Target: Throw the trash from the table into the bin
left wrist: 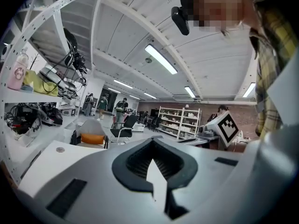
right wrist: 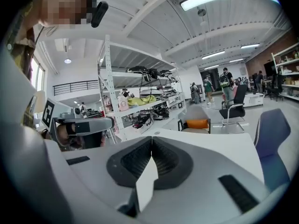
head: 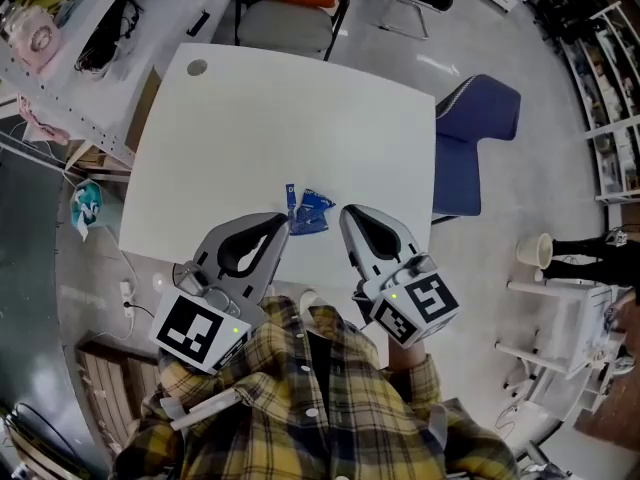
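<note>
White table (head: 250, 118), blue wrapper (head: 312, 211) on it, your left gripper (head: 283, 230) and right gripper (head: 347, 215) grey with black-and-white squares, your shirt (head: 330, 408) yellow plaid, navy chair (head: 480, 118) right of table.

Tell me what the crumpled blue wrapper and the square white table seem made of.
Crumpled blue wrapper: probably thin plastic film, glossy; it holds sharp creases with pale highlights. Square white table: likely laminate or painted board, smooth and matte; even colour, no grain visible.

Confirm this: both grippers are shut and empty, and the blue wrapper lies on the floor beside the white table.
Wrong on one point: the head view shows the blue wrapper on the white table, not on the floor. The left gripper and right gripper are shut and empty.
</note>
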### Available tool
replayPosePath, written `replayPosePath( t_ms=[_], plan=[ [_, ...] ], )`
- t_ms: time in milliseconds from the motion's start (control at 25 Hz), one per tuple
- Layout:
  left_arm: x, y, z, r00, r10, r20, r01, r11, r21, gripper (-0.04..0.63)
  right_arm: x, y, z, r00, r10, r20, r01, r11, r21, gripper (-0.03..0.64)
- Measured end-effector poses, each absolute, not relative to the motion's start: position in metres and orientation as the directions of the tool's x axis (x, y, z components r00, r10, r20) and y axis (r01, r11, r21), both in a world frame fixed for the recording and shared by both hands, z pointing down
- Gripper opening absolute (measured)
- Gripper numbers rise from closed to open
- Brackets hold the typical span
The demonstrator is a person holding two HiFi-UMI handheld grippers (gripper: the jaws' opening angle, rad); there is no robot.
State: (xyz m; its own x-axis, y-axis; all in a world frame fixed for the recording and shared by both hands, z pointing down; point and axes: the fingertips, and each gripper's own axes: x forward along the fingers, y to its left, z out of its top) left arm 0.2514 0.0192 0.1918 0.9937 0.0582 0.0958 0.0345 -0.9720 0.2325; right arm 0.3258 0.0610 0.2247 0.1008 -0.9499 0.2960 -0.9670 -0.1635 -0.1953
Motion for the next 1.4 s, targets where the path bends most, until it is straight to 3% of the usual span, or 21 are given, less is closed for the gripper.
replayPosePath(
  t_ms=[400, 760, 1080, 1400],
  plan=[
    [0.259, -0.007, 0.206, 0.981, 0.168, 0.101, 0.136, -0.953, 0.270, -0.002, 0.341, 0.042, 0.254, 0.210, -0.907, 0.365, -0.926, -0.305, -0.224, 0.000],
    [0.264, -0.005, 0.211, 0.979, 0.148, 0.137, 0.106, -0.956, 0.274, -0.002, 0.348, 0.043, 0.283, 0.174, -0.885, 0.432, -0.923, -0.300, -0.242, 0.000],
    [0.264, -0.003, 0.208, 0.984, 0.104, 0.146, 0.063, -0.962, 0.267, -0.002, 0.353, 0.047, 0.317, 0.078, -0.872, 0.484, -0.892, -0.278, -0.357, 0.002],
    [0.267, -0.004, 0.228, 0.977, 0.089, 0.194, 0.030, -0.957, 0.289, -0.002, 0.358, 0.054, 0.364, 0.012, -0.834, 0.551, -0.847, -0.302, -0.438, 0.117]
  ],
)
